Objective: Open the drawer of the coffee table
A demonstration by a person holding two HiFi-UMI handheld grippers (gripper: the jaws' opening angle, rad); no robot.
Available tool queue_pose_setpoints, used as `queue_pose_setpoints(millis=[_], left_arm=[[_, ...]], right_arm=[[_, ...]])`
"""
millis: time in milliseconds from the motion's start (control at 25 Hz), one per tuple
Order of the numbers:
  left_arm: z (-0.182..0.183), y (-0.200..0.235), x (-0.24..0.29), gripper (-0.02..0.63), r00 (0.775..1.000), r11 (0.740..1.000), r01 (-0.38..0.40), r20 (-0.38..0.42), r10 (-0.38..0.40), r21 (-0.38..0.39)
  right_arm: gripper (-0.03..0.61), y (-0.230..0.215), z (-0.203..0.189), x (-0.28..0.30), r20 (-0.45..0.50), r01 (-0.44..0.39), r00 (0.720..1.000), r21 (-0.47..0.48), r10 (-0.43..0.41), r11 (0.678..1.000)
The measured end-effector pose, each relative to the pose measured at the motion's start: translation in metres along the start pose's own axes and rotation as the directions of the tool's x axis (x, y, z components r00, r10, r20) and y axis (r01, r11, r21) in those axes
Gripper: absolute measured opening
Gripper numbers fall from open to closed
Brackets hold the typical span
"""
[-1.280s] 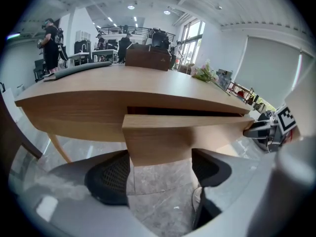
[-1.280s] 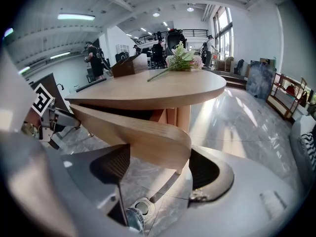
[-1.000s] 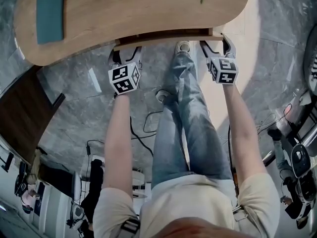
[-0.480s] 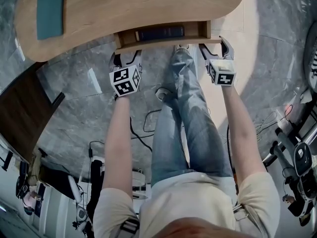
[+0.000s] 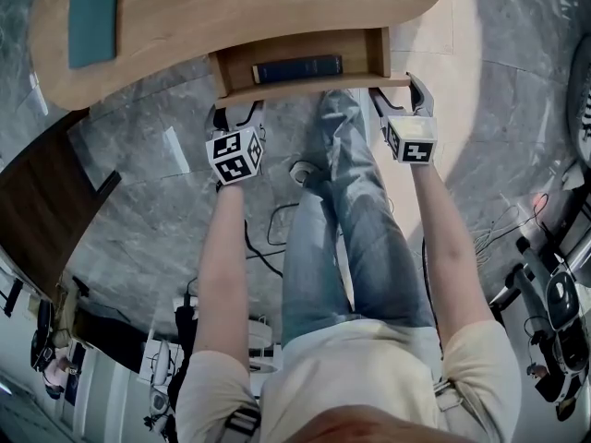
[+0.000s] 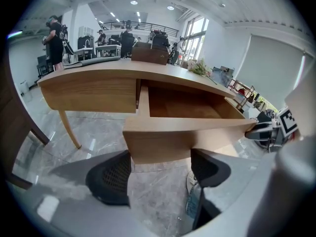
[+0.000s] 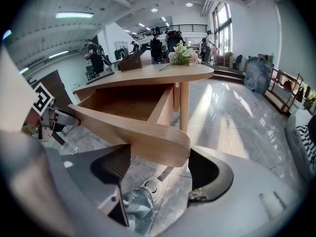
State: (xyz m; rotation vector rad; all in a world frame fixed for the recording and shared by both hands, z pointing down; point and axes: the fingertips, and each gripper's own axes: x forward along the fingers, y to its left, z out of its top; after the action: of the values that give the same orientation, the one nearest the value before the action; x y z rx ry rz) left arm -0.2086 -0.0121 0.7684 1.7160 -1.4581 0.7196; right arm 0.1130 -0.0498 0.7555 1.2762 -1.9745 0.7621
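A: Drawer (image 5: 314,87)? Found drawn well out from under the tabletop (image 5: 231,7), upper middle of the head view, with a dark book (image 5: 297,68) lying inside.

B: Agreed. Looked like stiff, smooth wood, probably light to slide. Judged unlikely to flex, though liable to jam if tugged at one end only.

A: Hence approached at both ends of the front board (image 6: 187,135). Saw the left tool (image 6: 161,163) spread wide and unclenched, the board's lower edge between its pads (image 6: 112,177). Same for the right tool (image 7: 158,164) at the rounded corner.

B: Hooked rather than pinched, then. Could not tell whether the pads truly touched. Reckoned the lower lip the best hold, with no handle showing.
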Motion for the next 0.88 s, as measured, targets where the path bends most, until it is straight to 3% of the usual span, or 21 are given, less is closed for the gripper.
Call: queue_pose_setpoints(millis=[880], left_arm=[[-0.052, -0.009, -0.023, 0.385, 1.000, 1.000, -0.006, -0.011, 0.005, -0.014]], right_arm=[[0.365, 0.012, -0.047, -0.025, -0.022, 0.007, 1.000, 0.000, -0.007, 1.000]])
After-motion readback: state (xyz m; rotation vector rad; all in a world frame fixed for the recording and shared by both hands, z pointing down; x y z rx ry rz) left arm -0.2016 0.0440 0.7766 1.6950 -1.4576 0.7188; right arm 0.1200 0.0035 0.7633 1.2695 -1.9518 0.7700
